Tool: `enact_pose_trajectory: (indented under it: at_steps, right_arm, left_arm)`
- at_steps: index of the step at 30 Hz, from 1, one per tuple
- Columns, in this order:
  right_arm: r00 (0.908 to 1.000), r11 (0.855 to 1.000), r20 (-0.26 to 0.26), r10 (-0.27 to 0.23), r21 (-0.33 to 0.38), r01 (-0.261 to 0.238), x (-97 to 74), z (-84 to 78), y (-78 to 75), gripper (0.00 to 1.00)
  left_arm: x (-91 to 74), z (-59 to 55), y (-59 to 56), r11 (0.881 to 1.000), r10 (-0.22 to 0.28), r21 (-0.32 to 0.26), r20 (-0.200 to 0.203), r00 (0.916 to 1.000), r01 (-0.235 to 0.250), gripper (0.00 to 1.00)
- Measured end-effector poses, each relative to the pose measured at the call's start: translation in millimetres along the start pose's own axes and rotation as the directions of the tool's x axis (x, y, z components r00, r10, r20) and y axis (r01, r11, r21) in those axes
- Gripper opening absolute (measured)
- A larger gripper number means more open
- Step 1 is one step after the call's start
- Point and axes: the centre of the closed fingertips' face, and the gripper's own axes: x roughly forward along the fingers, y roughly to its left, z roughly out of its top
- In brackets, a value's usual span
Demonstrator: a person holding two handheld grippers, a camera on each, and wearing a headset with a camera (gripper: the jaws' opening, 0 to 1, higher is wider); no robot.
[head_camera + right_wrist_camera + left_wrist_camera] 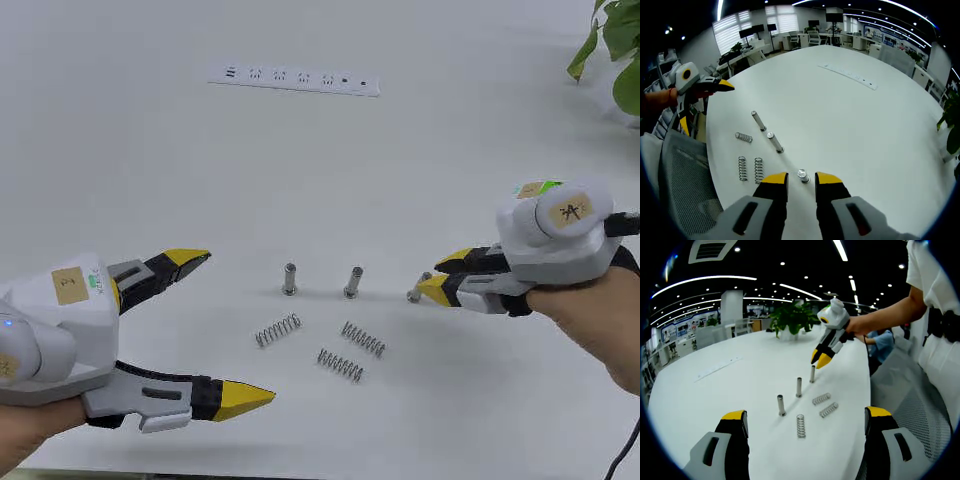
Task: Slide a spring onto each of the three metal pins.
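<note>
In the head view, right of centre, one short steel pin [414,294] is standing partly behind the yellow tips of the right gripper [432,279]; whether they are touching it I cannot tell. The green leafy plant [612,45] is being cut by the upper right edge, the thin black cable [625,450] by the lower right corner. The white body of the left gripper [238,327] is running out at the lower left.
</note>
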Motion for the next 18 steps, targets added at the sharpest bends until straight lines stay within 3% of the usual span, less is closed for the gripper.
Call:
enact_pose_trajectory:
  at_steps: [13, 18]
  right_arm:
    - [0.9979, 1.0, 0.064, 0.01, -0.009, -0.01, -14.8, -4.3, -5.3, 0.33]
    - [0.9958, 1.0, 0.09, 0.016, -0.016, -0.014, -23.1, -9.2, -2.5, 0.43]
  left_arm:
    - [-1.9, -1.3, 0.0, 1.0, 0.003, 0.014, -0.012, 0.9999, -0.003, 0.99]
    - [-3.1, -0.5, -0.1, 1.0, 0.007, 0.021, -0.019, 0.9998, -0.007, 0.98]
